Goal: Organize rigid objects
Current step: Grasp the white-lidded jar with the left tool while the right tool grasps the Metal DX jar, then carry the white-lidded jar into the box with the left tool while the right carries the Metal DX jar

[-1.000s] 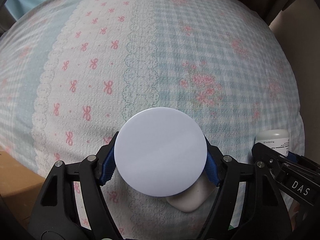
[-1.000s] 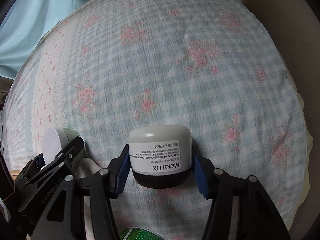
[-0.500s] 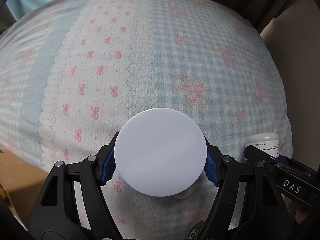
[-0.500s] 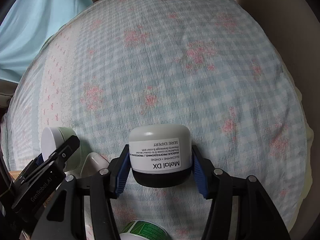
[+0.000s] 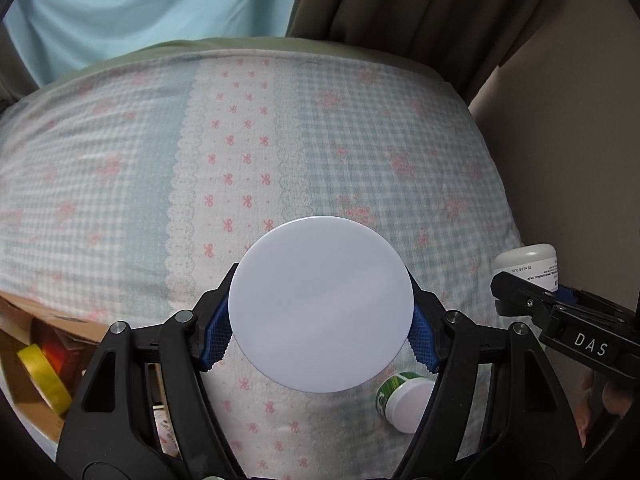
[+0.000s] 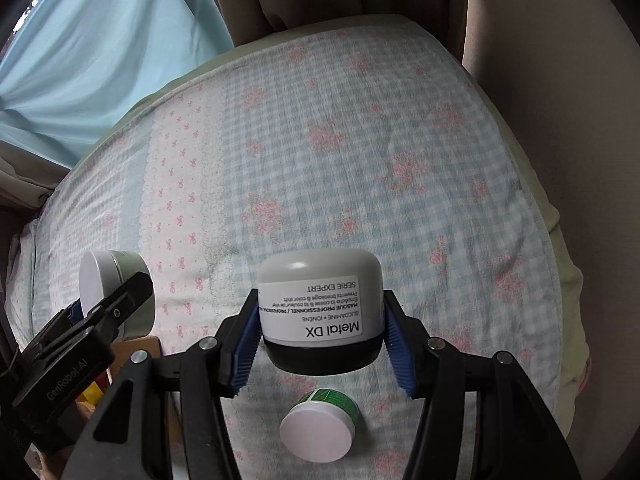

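Above the bed (image 5: 120, 184), with its blue gingham and pink-bow cover, both grippers hold jars clear of the fabric. The left gripper (image 5: 321, 334) is clenched on a round white-lidded jar (image 5: 321, 304), its blue pads pressed to the jar's two sides and the flat white lid turned toward the camera. In the right wrist view this same jar (image 6: 105, 280) shows a pale green wall behind the lid. The right gripper (image 6: 322, 344) grasps a grey jar labelled "Metal DX" (image 6: 320, 304), held with its dark end nearest the camera and the label text upside down; in the left wrist view it sits at the far right, beyond the bed's right edge. A small green jar with a white lid (image 6: 320, 428) lies on its side on the bed, directly below the Metal DX jar and apart from both grippers. Left of the bed, at its near edge, a cardboard box (image 5: 24, 396) holds a roll of yellow tape (image 5: 44, 376).
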The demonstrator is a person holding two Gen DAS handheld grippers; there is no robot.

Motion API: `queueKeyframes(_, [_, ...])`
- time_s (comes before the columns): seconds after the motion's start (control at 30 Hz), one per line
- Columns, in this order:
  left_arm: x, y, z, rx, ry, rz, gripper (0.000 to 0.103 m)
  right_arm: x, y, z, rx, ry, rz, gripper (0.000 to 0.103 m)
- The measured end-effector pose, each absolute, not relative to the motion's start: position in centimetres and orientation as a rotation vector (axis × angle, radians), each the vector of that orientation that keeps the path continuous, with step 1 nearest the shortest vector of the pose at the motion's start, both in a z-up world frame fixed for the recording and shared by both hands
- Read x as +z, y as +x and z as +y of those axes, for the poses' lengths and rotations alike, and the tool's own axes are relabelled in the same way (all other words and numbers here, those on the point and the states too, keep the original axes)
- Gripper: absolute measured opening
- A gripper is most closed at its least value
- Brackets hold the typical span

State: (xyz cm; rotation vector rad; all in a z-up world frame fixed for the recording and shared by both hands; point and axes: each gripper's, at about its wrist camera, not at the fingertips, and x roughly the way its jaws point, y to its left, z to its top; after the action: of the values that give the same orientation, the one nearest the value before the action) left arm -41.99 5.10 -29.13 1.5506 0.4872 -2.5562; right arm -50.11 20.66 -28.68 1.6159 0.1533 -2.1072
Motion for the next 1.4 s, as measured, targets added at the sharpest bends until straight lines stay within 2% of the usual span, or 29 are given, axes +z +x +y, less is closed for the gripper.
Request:
queueKeyframes(0.3, [-22.3, -35.1, -0.7, -2.613, 1.521, 0.529, 0.069, -20.8, -43.5, 17.3, -2.107, 1.516, 0.135, 0.052])
queueKeyframes(0.67, [-19.3, -26.9, -12.4, -2.537, 1.463, 0.564, 0.069, -18.1, -34.0, 9.7, -2.001, 1.476, 0.160, 0.052])
queueKeyframes(1.0, [-21.6, -22.8, -22.8, -2.468, 1.500, 0.524, 0.069, -19.6, -27.5, 1.8, -1.911, 1.492, 0.192, 0.052])
queueKeyframes(1.13, [-24.2, -23.0, -25.5, -2.463, 1.568, 0.486, 0.069, -21.4, -25.5, -1.1, -1.872, 1.515, 0.209, 0.052])
queueKeyframes(1.4, [-30.8, -23.4, -27.7, -2.458, 1.692, 0.498, 0.069, -27.5, -20.8, -5.4, -1.759, 1.565, 0.389, 0.052])
